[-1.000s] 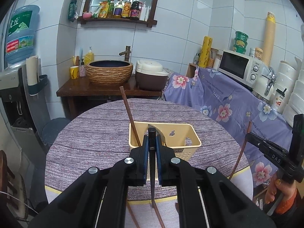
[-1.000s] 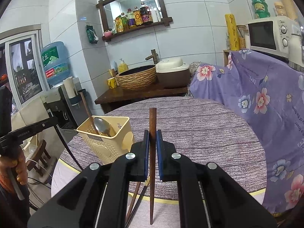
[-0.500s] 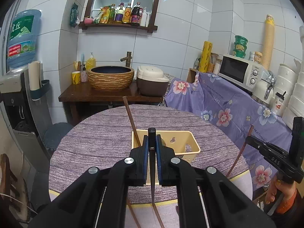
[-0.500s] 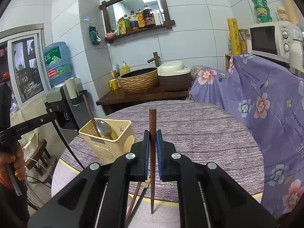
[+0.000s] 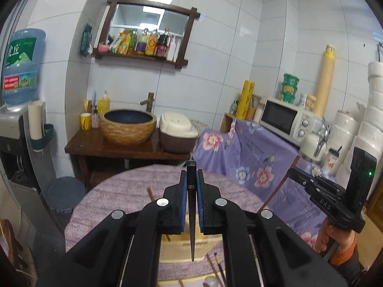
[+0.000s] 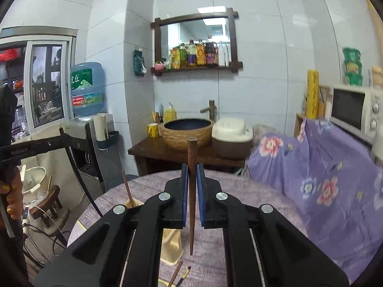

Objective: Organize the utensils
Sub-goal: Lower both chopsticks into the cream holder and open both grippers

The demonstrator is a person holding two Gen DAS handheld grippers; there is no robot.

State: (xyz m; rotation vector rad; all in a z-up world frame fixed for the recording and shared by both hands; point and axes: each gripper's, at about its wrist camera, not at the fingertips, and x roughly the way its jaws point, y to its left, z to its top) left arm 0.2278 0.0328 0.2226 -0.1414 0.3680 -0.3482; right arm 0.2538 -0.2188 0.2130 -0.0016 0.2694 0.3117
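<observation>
Each hand-held gripper, left (image 5: 191,186) and right (image 6: 191,184), is matte black plastic with blue pads (image 5: 183,198) and round silver screws (image 5: 161,202). The right one carries white "DAS" lettering and a green light; an orange cuff (image 5: 342,257) shows below.

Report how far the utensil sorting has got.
Done: one brown stick stands in the yellow basket. In hand: the left gripper clamps a dark chopstick, the right gripper a brown chopstick. Left: two more utensils lie on the table.

We are seeing open bench (image 6: 251,198) ahead; the yellow basket (image 5: 184,246) and its upright chopstick (image 6: 126,187) are blocking the near-left side.
</observation>
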